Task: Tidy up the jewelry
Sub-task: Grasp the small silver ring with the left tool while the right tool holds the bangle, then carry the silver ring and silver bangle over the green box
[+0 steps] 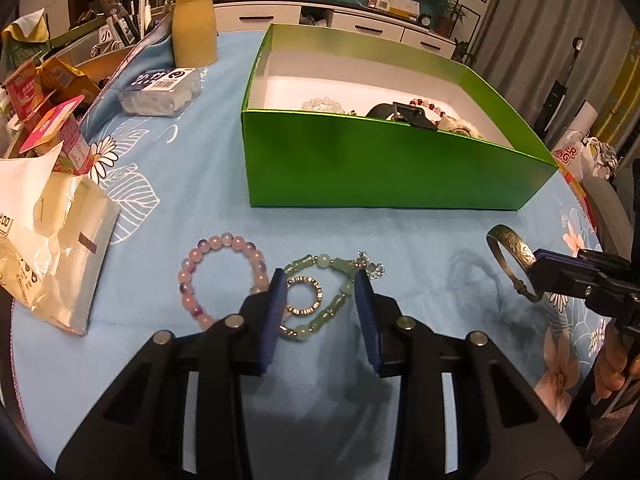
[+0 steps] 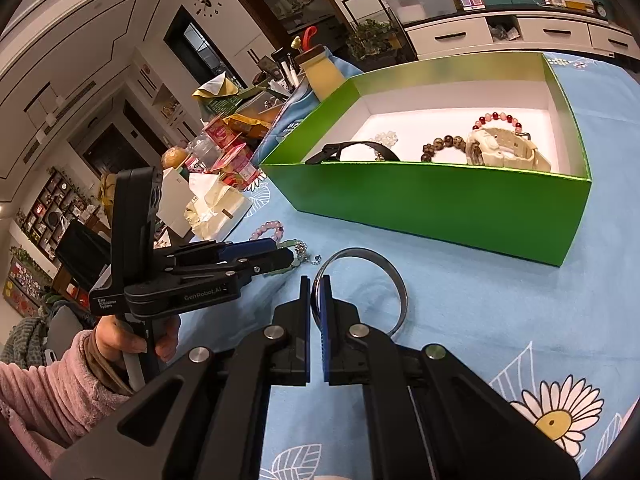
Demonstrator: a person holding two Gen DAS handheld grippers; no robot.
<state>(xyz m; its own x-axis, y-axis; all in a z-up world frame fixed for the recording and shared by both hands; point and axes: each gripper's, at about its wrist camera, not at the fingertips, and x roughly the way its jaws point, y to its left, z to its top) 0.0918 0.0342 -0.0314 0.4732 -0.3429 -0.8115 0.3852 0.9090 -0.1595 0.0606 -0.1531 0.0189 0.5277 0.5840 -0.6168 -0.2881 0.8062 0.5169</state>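
My left gripper (image 1: 321, 310) is low over the blue cloth. Its blue pads flank a small gold ring bracelet (image 1: 305, 295) and a green jade bracelet (image 1: 334, 305) lying flat; the left finger hides part of the jade one. I see no clear squeeze. A pink bead bracelet (image 1: 222, 276) lies just to the left. My right gripper (image 2: 316, 296) is shut on a silver bangle (image 2: 403, 300), also visible as the bangle (image 1: 516, 248) held above the cloth. The open green box (image 2: 440, 200) behind holds a white watch (image 2: 504, 148), bead bracelets and a black strap (image 2: 352, 148).
Snack packs (image 1: 60, 136), a paper bag (image 1: 52, 248), a clear plastic box (image 1: 160, 90) and a yellow jar (image 1: 194, 26) crowd the table's left side. A hand in a pink sleeve (image 2: 48, 384) holds the left gripper (image 2: 288, 258). A white cabinet stands behind the table.
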